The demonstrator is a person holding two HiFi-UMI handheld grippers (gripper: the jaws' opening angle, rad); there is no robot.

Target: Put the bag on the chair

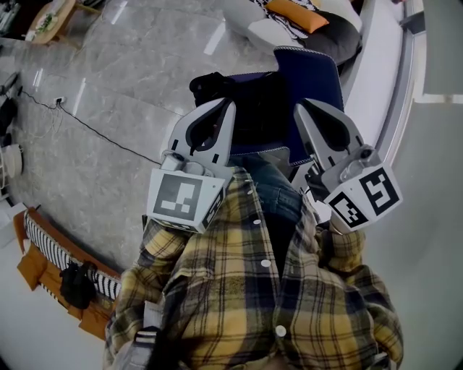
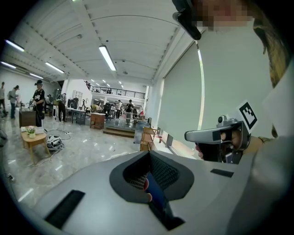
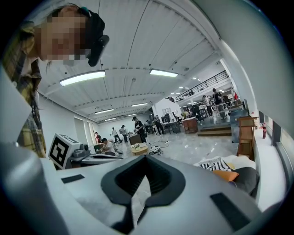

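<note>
Closest to me is the plaid shirt [image 1: 246, 289] of the person carrying the rig, with both tools raised in front of the chest. The left claw [image 1: 229, 103] is clenched. In its own view [image 2: 149, 152] the two halves meet along a seam and grip nothing; only a sliver of blue shows through the window behind the tips. The right claw [image 1: 299, 107] is clenched too, and in its own view [image 3: 146, 158] it is empty, with pale floor showing through the opening. Each tool appears in the other's camera, the two side by side and apart.

Just beyond the tips, below the jeans [image 1: 278, 191], stands the dark blue chair [image 1: 312, 72]. The black bag [image 1: 249, 108] sits on its seat, in front of the backrest, and neither claw touches it.

Past the chair, grey marble floor [image 1: 130, 87] spreads to the left, crossed by a thin black cable [image 1: 94, 130]. At the far top edge lies a sofa with an orange cushion [image 1: 296, 14].
</note>
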